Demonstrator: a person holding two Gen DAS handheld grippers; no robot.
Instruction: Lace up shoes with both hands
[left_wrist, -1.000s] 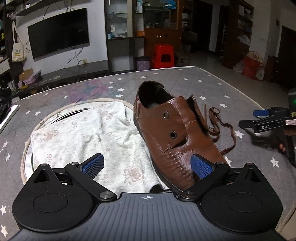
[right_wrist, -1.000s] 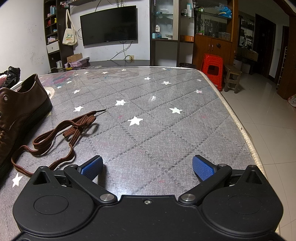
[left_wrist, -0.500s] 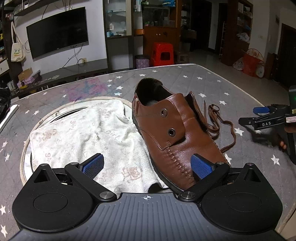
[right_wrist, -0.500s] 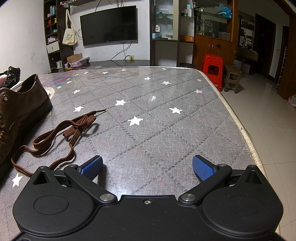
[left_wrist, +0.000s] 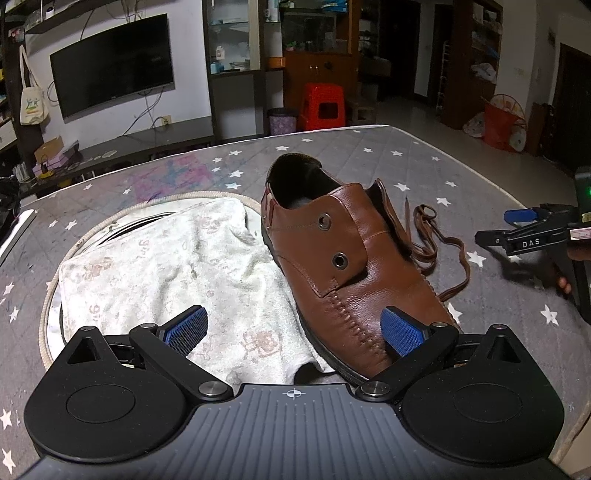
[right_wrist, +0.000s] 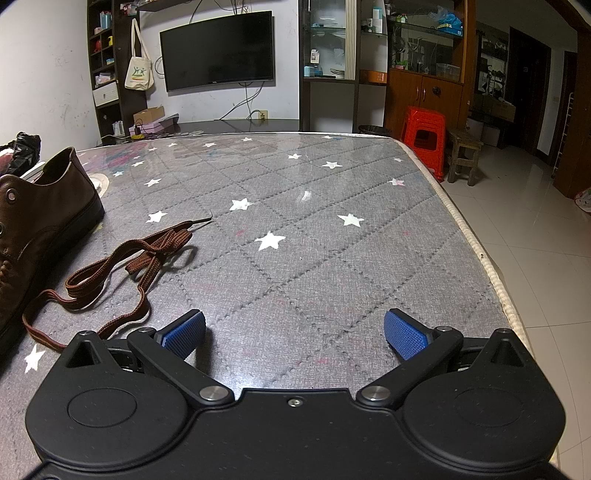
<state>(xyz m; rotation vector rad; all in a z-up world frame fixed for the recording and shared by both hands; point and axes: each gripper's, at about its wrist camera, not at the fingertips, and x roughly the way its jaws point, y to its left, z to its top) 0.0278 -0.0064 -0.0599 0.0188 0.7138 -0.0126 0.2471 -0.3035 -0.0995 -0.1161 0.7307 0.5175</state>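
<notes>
A brown leather shoe (left_wrist: 343, 266) lies on the grey star-patterned mat, toe toward me, with empty metal eyelets (left_wrist: 339, 260) showing on its flap. A loose brown lace (left_wrist: 439, 243) lies in a heap on the mat to its right; it also shows in the right wrist view (right_wrist: 122, 266). My left gripper (left_wrist: 293, 330) is open and empty just above the toe. My right gripper (right_wrist: 293, 334) is open and empty over bare mat, right of the lace; it shows in the left wrist view (left_wrist: 528, 229). The shoe's heel shows at the left edge of the right wrist view (right_wrist: 40, 206).
A white towel (left_wrist: 173, 273) lies on a round tray (left_wrist: 48, 306) left of the shoe. The mat's right edge (right_wrist: 480, 243) drops to a tiled floor. A red stool (right_wrist: 424, 129) and a wooden stool (right_wrist: 461, 155) stand beyond it.
The left wrist view has risen and tilted slightly, so the shoe sits a little lower and nearer. The right gripper has not moved. Both stay open.
</notes>
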